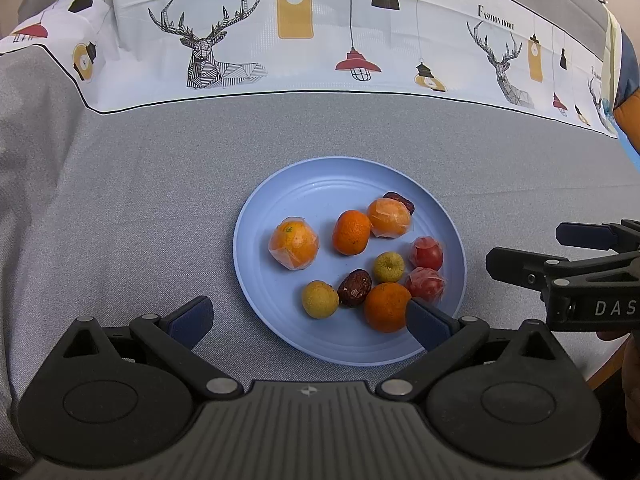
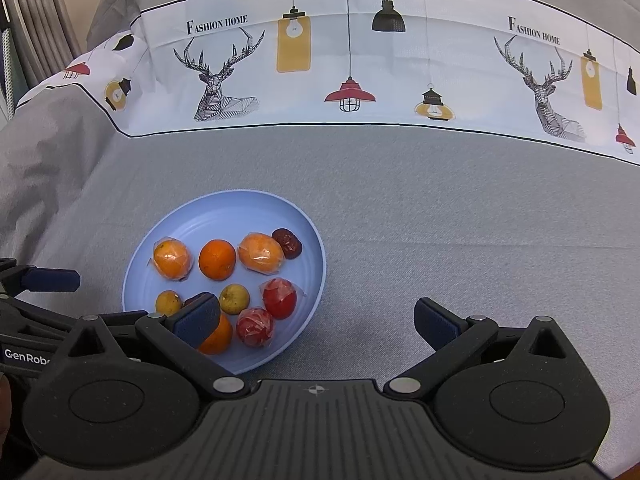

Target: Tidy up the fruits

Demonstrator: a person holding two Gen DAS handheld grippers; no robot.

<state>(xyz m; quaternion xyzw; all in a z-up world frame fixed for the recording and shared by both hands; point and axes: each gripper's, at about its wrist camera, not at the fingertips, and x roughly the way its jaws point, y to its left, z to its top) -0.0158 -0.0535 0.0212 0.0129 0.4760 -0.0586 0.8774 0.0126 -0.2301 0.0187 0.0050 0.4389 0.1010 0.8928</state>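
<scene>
A light blue plate (image 1: 320,184) (image 2: 224,210) sits on the grey tablecloth and holds all the fruit. On it lie two film-wrapped oranges (image 1: 294,249) (image 1: 389,218), two bare oranges (image 1: 351,232) (image 1: 386,306), two wrapped tomatoes (image 1: 427,253) (image 1: 425,285), two small yellow fruits (image 1: 320,299) (image 1: 389,267) and two dark red dates (image 1: 355,287) (image 1: 399,201). My left gripper (image 1: 310,322) is open at the plate's near rim, its right finger beside the nearest orange. My right gripper (image 2: 316,320) is open and empty, its left finger over the plate's near right part.
The tablecloth's white band (image 1: 320,40) with deer and lamp prints runs along the far side. Bare grey cloth (image 2: 460,240) lies to the plate's right and left. A wooden table edge (image 1: 608,368) and a hand show at the right.
</scene>
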